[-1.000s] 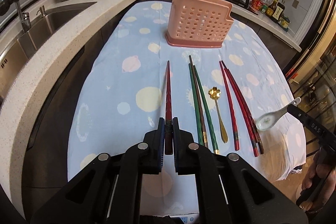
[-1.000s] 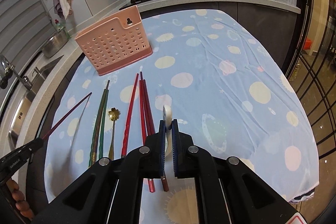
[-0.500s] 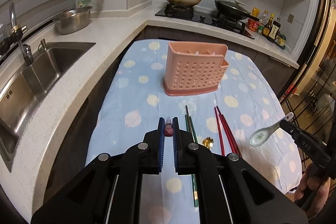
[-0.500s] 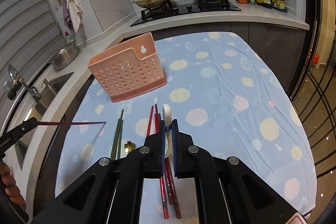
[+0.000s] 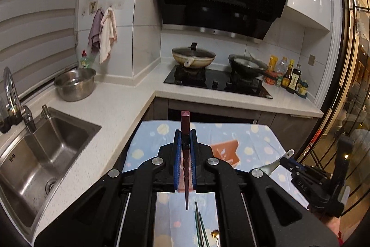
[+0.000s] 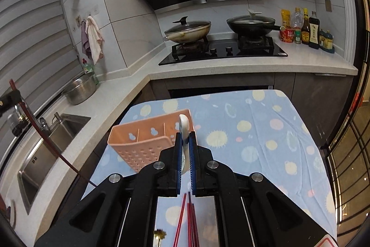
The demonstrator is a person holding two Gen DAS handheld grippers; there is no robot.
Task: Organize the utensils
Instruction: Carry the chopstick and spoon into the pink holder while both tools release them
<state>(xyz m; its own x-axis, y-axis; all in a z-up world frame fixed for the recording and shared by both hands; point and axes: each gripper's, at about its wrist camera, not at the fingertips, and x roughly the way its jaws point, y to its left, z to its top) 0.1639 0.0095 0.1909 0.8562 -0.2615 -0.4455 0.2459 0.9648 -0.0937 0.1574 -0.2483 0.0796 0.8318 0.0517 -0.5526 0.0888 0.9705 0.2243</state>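
Both raised since earlier — left hand-held gripper [image 5: 185,138] clamps dark red chopstick [image 5: 185,129]; right hand-held gripper [image 6: 185,142] clamps white spoon [image 6: 184,129], pink basket [image 6: 143,142] at ten o'clock.

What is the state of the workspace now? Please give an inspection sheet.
Surface: table under a blue dotted cloth.
Job's things: pink holder upright; dark red chopstick and white spoon held; red chopsticks, green chopsticks, gold spoon lying.
Clutter: nothing seen.
Grippers: left tongs shut on chopstick; right tongs shut on spoon.
Cables: nothing seen.
Surroundings: sink, steel bowl, stove, bottles.
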